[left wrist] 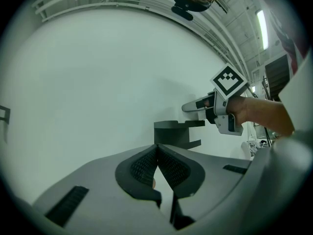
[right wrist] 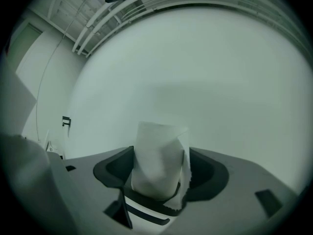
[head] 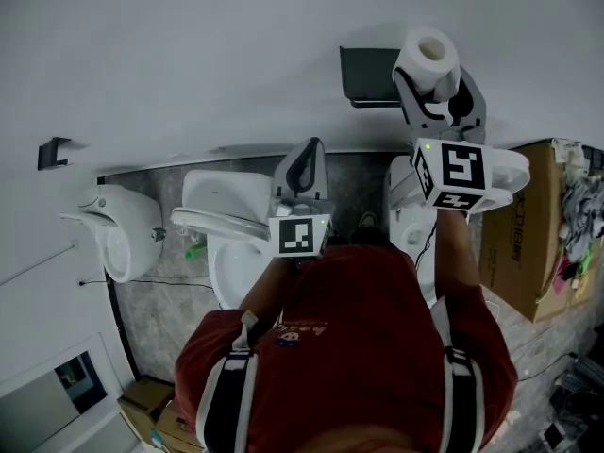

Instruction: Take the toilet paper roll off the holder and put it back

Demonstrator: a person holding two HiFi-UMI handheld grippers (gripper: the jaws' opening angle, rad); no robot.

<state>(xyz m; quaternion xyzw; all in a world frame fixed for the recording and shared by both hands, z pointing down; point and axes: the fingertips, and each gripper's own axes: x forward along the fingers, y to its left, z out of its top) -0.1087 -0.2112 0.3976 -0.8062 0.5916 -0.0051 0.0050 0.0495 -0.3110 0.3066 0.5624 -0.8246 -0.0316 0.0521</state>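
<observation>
Toilet paper roll [head: 429, 57] stands upright, clamped between the jaws of the right tongs [right wrist: 160, 173]. It is up by the right end of the black holder [head: 370, 74] on the white wall [head: 189, 45]; I cannot tell whether the two touch. The left tongs [left wrist: 157, 153] sit lower and to the left, jaws pressed together with nothing between them. At the far right a cardboard box [head: 524, 225] bears dark print too small to read.

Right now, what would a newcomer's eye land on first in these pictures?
First, the white toilet paper roll, clamped in the right gripper just right of the dark holder on the white wall. Next, the left gripper, shut and empty, lower in the head view near a white toilet.
</observation>
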